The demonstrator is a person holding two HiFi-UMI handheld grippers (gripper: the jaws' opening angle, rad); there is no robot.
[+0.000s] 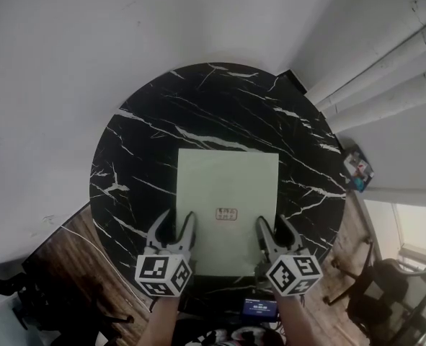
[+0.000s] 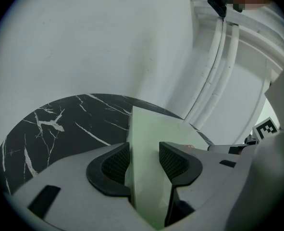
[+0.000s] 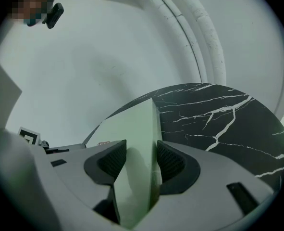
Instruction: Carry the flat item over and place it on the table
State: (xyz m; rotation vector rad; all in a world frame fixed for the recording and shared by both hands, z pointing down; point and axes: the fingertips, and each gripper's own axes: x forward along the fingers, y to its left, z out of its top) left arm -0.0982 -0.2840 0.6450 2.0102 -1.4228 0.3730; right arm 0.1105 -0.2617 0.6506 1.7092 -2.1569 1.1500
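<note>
A pale green flat box with a small label lies over the round black marble table, its near edge close to the table's front rim. My left gripper is shut on the box's near left corner, and my right gripper is shut on its near right corner. In the left gripper view the box stands edge-up between the dark pads, above the table. The right gripper view shows the same: the box is wedged between the pads. Whether the box rests on the marble is unclear.
White pipes run along the wall at the right. A chair stands on the wooden floor at the lower right. A small colourful object lies beside the table's right rim.
</note>
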